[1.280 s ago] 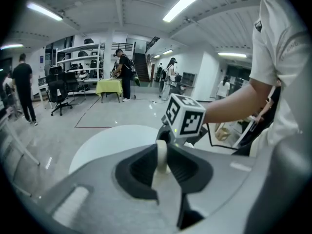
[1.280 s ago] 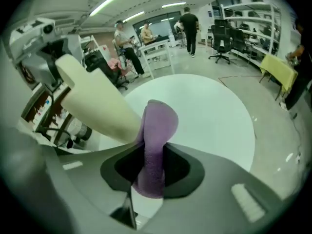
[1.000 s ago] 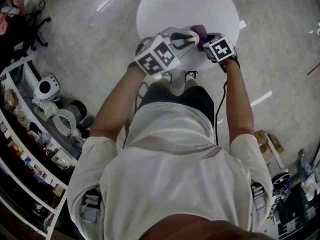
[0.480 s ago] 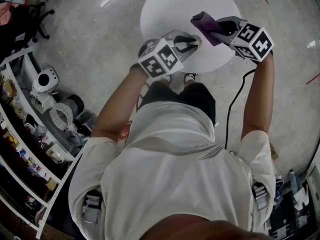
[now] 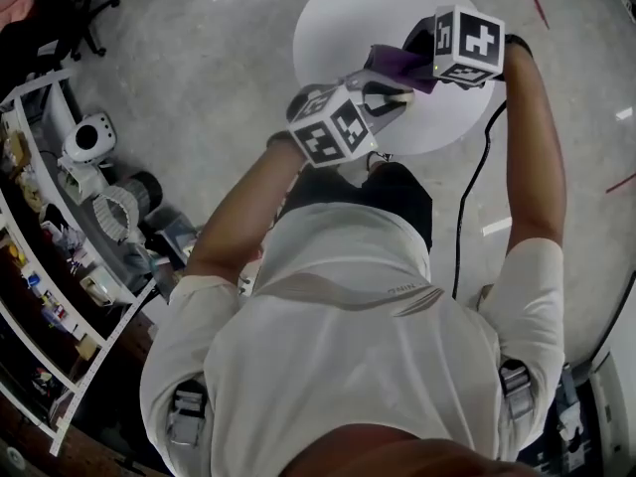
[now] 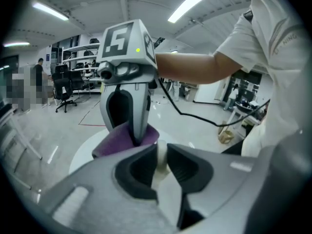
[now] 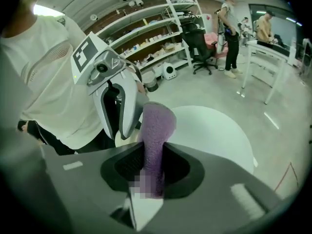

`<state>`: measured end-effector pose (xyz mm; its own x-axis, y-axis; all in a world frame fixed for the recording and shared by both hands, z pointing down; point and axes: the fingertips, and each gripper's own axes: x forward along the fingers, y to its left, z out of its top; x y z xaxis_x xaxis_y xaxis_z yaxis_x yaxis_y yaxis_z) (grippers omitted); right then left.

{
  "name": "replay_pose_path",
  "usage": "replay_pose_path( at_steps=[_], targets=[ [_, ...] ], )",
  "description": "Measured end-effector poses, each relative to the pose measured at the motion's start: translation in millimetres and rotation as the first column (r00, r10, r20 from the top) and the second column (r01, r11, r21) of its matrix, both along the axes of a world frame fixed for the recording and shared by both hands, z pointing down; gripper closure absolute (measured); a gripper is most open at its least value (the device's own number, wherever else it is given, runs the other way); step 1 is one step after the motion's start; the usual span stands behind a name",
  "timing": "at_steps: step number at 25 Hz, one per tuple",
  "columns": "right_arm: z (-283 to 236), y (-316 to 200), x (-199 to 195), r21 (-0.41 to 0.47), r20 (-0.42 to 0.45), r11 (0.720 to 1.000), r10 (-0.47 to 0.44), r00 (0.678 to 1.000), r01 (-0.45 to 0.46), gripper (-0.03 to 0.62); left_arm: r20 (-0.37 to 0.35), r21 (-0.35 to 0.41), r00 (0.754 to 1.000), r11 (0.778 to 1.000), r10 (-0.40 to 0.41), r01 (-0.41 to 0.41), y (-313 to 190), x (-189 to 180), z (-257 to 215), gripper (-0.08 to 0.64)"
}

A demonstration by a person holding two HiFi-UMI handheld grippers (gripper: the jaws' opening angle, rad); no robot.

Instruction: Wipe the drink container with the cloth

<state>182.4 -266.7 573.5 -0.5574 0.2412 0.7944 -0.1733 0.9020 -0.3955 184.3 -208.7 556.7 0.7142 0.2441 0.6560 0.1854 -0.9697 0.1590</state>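
My left gripper (image 5: pixel 395 95) is shut on a small cream drink container (image 6: pixel 161 165) and holds it over the near edge of the round white table (image 5: pixel 348 18). The jaws hide most of the container. My right gripper (image 5: pixel 412 56) is shut on a purple cloth (image 5: pixel 396 65), which is lifted off the table. The cloth (image 7: pixel 157 130) sticks out past the right gripper (image 7: pixel 155 165) and hangs just above and beyond the left gripper's jaws. In the left gripper view the cloth (image 6: pixel 119 141) lies right behind the left gripper (image 6: pixel 162 162); I cannot tell if it touches the container.
Shelves (image 5: pixel 40 256) crowded with small items run along the left, with a white device (image 5: pixel 87 142) and an office chair (image 5: pixel 70 13) nearby. A black cable (image 5: pixel 467 217) trails from the right gripper. People stand by a desk (image 7: pixel 265 52) in the background.
The right gripper has lifted the purple cloth off the table and rolled over, so its cube now shows a different face. The left gripper has stayed in place with the container.
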Motion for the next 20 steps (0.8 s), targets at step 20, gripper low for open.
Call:
replay_pose_path(
  at_steps=[20],
  targets=[
    [121.1,-19.0,-22.6,-0.011,-0.128,0.999,-0.043,0.991,0.042,0.494,0.016,-0.027,0.999,0.998,-0.048,0.049,-9.4,-10.2,6.5,0.495]
  ],
)
